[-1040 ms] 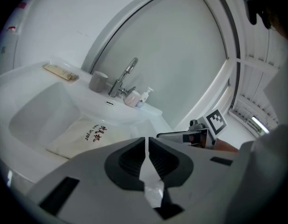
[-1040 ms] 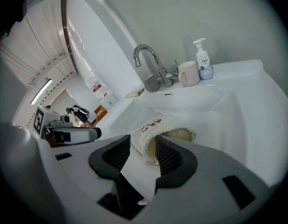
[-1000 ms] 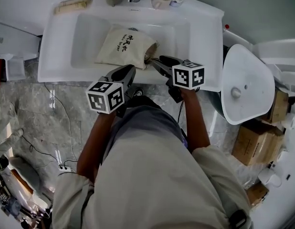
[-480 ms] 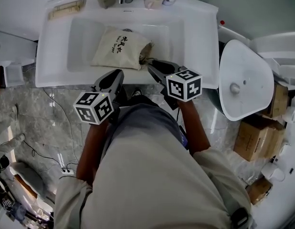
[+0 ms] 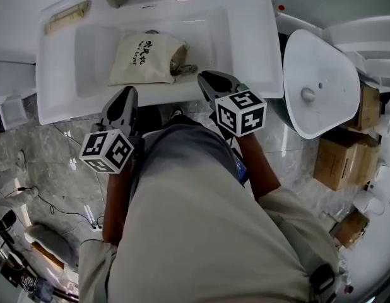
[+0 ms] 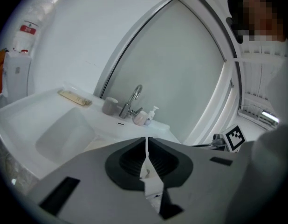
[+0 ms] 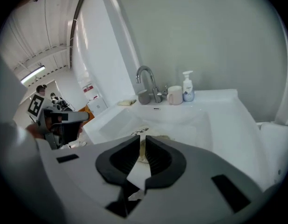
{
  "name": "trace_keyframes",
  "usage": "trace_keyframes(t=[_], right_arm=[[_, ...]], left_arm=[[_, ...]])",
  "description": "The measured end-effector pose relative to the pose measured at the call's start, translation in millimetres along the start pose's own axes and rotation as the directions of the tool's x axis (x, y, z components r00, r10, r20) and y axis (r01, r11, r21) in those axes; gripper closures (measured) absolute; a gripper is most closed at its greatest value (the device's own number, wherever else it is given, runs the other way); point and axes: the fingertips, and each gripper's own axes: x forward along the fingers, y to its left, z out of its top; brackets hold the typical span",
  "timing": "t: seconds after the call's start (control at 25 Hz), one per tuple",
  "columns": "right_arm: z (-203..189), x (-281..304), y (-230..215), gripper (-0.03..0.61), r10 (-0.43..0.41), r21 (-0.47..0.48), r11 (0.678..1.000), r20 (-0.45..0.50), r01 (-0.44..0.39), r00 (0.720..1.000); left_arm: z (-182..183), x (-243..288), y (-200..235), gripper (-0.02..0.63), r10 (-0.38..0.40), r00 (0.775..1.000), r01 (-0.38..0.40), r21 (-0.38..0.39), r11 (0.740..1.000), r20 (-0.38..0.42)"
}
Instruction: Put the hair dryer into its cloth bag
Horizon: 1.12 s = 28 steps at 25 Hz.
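A beige cloth bag point(image 5: 144, 59) with black print lies bulging in the white sink basin point(image 5: 88, 49). Its mouth faces right, with something dark just inside and a cord point(image 5: 189, 69) trailing out. The hair dryer itself is not visible. My left gripper point(image 5: 127, 93) hovers over the sink's front rim, left of the bag, shut and empty point(image 6: 146, 141). My right gripper point(image 5: 204, 79) hangs at the front rim, just right of the bag's mouth and apart from it. Its jaws have just been closing, with nothing between them point(image 7: 143, 139). The bag point(image 7: 153, 135) shows beyond its tips.
A faucet point(image 7: 146, 80), two cups point(image 7: 174, 94) and a soap bottle point(image 7: 188, 85) stand along the sink's back edge, with a flat comb-like item point(image 5: 65, 16) at its back left. A toilet point(image 5: 318, 93) stands to the right, with cardboard boxes point(image 5: 340, 163) beside it. Cables lie on the marble floor.
Both grippers have drawn back from the bag toward the person and risen. The right jaws went from wide apart to nearly together. The bag stays in the basin.
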Motion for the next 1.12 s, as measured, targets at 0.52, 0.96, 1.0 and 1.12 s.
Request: trace_keyframes(t=[0.52, 0.96, 1.0, 1.12], right_arm=[[43.9, -40.1, 17.3, 0.568, -0.024, -0.016, 0.999, 0.199, 0.027, 0.980], [65.7, -49.9, 22.8, 0.569, -0.097, -0.081, 0.990, 0.218, 0.117, 0.971], [65.5, -49.7, 20.3, 0.569, -0.114, -0.086, 0.987, 0.214, 0.135, 0.970], [65.8, -50.6, 15.5, 0.569, -0.136, -0.075, 0.985, 0.209, 0.154, 0.968]], left_arm=[[38.6, -9.7, -11.2, 0.591, 0.006, 0.996, -0.020, 0.154, 0.988, 0.091], [57.1, -17.2, -23.6, 0.591, 0.005, 0.996, -0.023, 0.201, 0.979, 0.093], [56.4, -15.7, -21.2, 0.591, 0.006, 0.997, -0.023, 0.203, 0.979, 0.082], [60.2, -13.3, -15.3, 0.591, 0.017, 0.998, -0.031, 0.215, 0.976, 0.067]])
